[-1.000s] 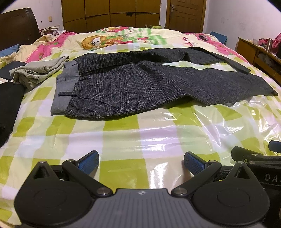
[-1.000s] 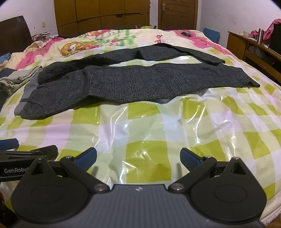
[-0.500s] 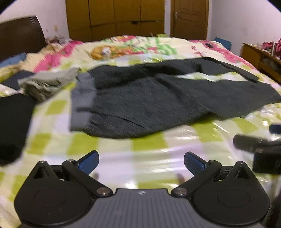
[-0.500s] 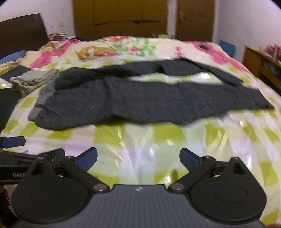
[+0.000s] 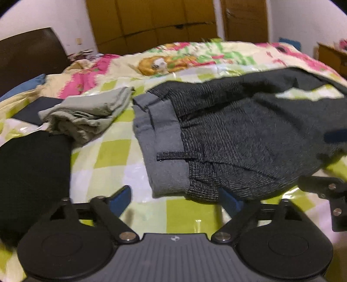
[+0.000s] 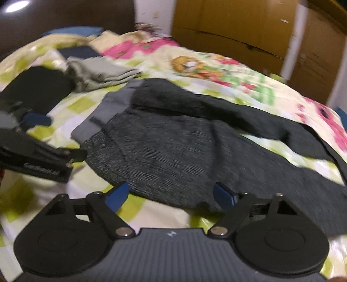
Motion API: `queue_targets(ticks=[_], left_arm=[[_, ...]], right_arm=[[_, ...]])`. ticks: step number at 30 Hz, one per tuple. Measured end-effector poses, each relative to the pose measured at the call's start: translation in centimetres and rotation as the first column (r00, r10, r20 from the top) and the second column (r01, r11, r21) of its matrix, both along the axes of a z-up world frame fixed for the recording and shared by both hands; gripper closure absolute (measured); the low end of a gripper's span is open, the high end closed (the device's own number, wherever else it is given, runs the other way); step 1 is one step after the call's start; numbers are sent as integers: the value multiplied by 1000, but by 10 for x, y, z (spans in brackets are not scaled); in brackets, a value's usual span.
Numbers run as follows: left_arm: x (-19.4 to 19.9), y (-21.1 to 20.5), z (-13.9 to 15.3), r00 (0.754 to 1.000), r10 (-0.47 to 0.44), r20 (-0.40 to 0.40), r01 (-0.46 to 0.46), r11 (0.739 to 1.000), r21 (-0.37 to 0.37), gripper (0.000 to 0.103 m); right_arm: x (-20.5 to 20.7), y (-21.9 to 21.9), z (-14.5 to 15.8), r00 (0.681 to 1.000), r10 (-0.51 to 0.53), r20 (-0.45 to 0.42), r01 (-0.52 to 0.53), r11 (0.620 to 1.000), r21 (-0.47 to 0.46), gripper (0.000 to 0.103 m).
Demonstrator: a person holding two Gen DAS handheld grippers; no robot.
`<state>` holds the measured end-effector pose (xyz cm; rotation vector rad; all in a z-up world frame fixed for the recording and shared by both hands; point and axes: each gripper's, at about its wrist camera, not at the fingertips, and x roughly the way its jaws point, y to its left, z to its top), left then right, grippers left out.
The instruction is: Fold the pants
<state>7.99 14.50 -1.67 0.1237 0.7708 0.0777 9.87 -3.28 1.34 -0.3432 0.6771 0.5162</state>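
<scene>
Both of my grippers have their jaws spread wide with nothing between them: my left gripper (image 5: 174, 200) hangs at the near corner of the pants' waist, its right fingertip just under the hem of the dark cloth, and my right gripper (image 6: 171, 195) sits at the near edge of the seat, a little further along toward the legs. Just ahead lie the pants (image 5: 249, 134), dark grey and spread flat on the bed (image 5: 108, 151), which wears a shiny green-checked plastic cover; the lighter grey waistband (image 5: 162, 151) points left and the two legs run off to the right, the far one splayed a little away from the near one. I'd call this the approach for the first fold, nothing yet gripped. Next I reckon each gripper must slide one finger under the near edge and close on it (the plastic is slick, so I should pinch cloth only), then carry that edge over to stack leg upon leg. To the left lies a black garment (image 5: 32, 173), beyond it some crumpled olive clothes (image 5: 86, 115). Further back are a flowered quilt (image 5: 173, 60) and wooden wardrobes (image 5: 151, 19).
</scene>
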Motion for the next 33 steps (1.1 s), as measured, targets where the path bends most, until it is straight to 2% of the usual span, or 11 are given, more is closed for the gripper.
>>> queue_targets(ticks=[9,13,14,18,19,24,25,26,27,30,33], left_arm=[[14,15,-8,992,-125,5,125,991,-52,14],[21,21,-12,987,-161,-22,159,985,-74,13],[22,23,-11,986,-166,-28,163,983,-88,14],[27,37,-7,987,-157,-45,148,975,-163,28],[28,42,-5,987,-152,-45,141,971,-192,32],[23,56,-4,987,-155,-29,143,957,-254,41],[21,59,-3,988,-155,-23,144,954,-264,49],[20,61,-2,989,-145,-24,134,958,-252,68],[19,63,0,990,-135,-26,126,966,-226,71],[21,78,0,990,-137,-40,120,947,-297,71],[15,77,5,981,-194,3,187,944,-271,70]], right_arm=[[15,34,-19,975,214,-56,-216,975,-46,27],[10,37,-27,965,258,-54,-261,962,-82,27],[13,38,-28,965,254,-59,-258,963,-80,30],[25,39,-27,967,238,-86,-244,968,-59,48],[27,39,-26,963,247,-103,-253,966,-47,56],[28,51,-23,958,247,-146,-258,964,-61,73],[29,52,-22,956,247,-158,-258,965,-51,76],[28,53,-21,958,238,-162,-249,967,-52,77],[28,55,-20,959,231,-164,-243,968,-58,78],[27,59,-20,960,225,-165,-241,967,-84,78],[27,62,-20,960,224,-167,-241,966,-90,74]])
